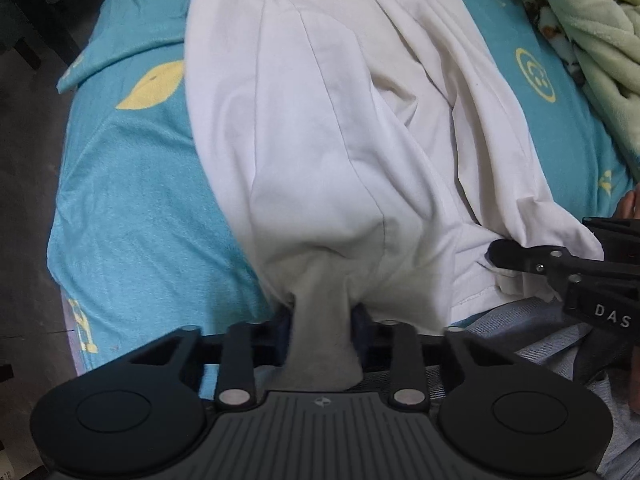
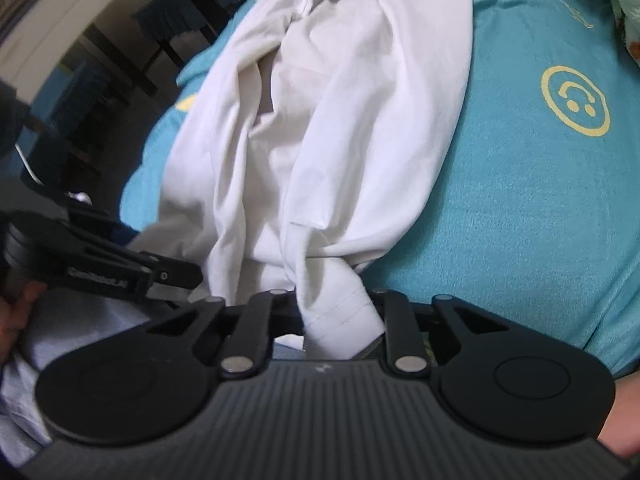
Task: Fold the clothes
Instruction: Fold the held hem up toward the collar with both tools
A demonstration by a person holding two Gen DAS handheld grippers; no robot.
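A white garment [image 1: 320,120] lies stretched lengthwise on a bed with a turquoise sheet [image 1: 140,200]. My left gripper [image 1: 322,312] is shut on a bunched corner of its near edge. My right gripper [image 2: 336,304] is shut on the other near corner, where the hem [image 2: 340,320] hangs between the fingers. The garment [image 2: 340,120] runs away from both grippers, wrinkled along its length. The right gripper also shows in the left wrist view [image 1: 560,268], at the right. The left gripper shows in the right wrist view [image 2: 120,272], at the left.
A pale green fleece blanket [image 1: 592,40] lies bunched at the far right of the bed. The sheet [image 2: 540,200] has yellow smiley and lemon prints. The bed's left edge drops to a dark floor [image 1: 24,160]. Dark furniture [image 2: 140,40] stands beyond the bed.
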